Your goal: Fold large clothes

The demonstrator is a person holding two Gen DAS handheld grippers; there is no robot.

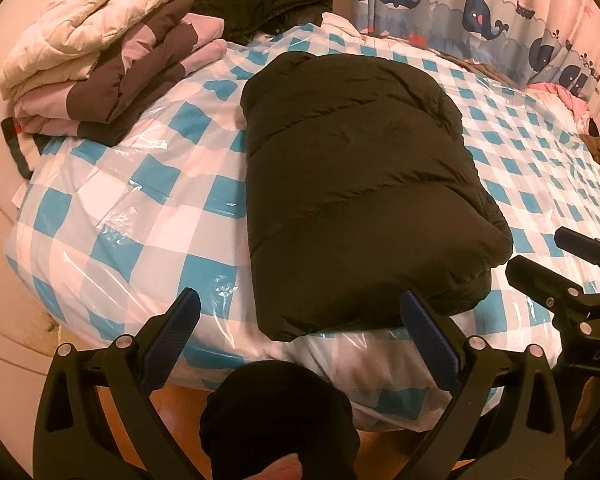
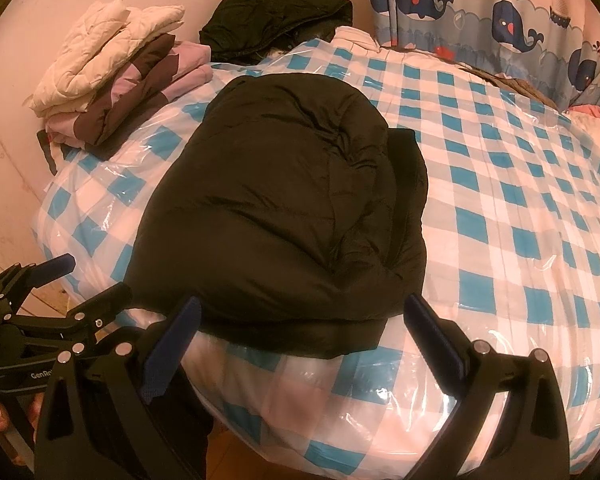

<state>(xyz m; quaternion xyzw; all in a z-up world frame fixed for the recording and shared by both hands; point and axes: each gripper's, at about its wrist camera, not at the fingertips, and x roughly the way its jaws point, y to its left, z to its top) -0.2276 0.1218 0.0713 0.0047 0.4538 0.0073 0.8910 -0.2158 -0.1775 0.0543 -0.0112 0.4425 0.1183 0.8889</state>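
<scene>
Left tool (image 1: 300, 316) and right tool (image 2: 304, 320), side by side, jaws spread, empty.

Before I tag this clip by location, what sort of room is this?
Most likely a bedroom, perhaps a child's: a bed under a plastic-covered checked sheet, a whale curtain, and folded clothes stacked by the wall.

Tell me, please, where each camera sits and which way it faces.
Left wrist: on the left gripper, near the bed's edge, facing the folded black puffer jacket; the right gripper shows at right.
Right wrist: on the right gripper, facing the jacket; the left gripper shows at left.
Shared: the jacket, the checkered cover, the stacked clothes.
</scene>
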